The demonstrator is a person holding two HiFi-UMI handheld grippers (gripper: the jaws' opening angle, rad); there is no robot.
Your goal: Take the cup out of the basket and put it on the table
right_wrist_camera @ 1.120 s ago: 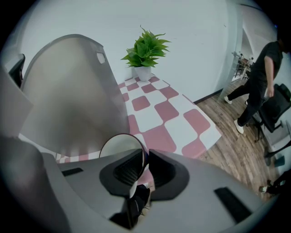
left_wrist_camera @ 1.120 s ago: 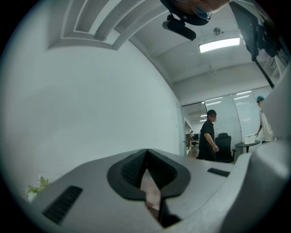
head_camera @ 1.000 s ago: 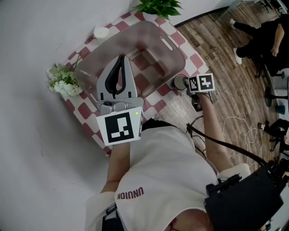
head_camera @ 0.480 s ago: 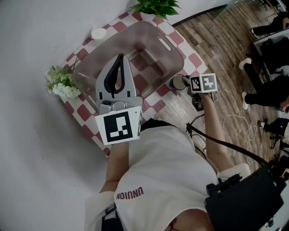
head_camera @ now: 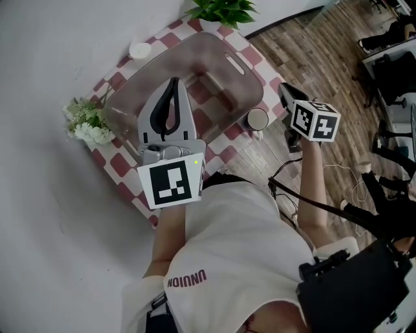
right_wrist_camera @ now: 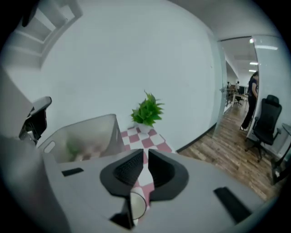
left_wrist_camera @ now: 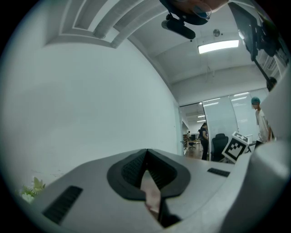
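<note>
The cup [head_camera: 257, 119], grey with a pale open top, stands upright on the checkered table [head_camera: 123, 175] just outside the near right corner of the translucent grey basket [head_camera: 195, 78]. My right gripper [head_camera: 284, 90] hangs to the right of the cup and clear of it, its jaws a narrow slot apart with nothing in them. In the right gripper view the cup [right_wrist_camera: 136, 205] shows low through that slot [right_wrist_camera: 147, 157], with the basket [right_wrist_camera: 86, 136] to the left. My left gripper [head_camera: 172, 84] hovers over the basket, shut and empty; its view [left_wrist_camera: 146, 154] faces the wall.
White flowers [head_camera: 88, 120] sit at the table's left edge, a small white dish [head_camera: 140, 49] at the far corner and a green plant [head_camera: 224, 10] behind the basket. Wooden floor [head_camera: 325, 58] lies to the right, with seated people and office chairs.
My right gripper has let go of the cup and moved up and to the right, away from it. The cup stays on the table. The left gripper has not moved.
</note>
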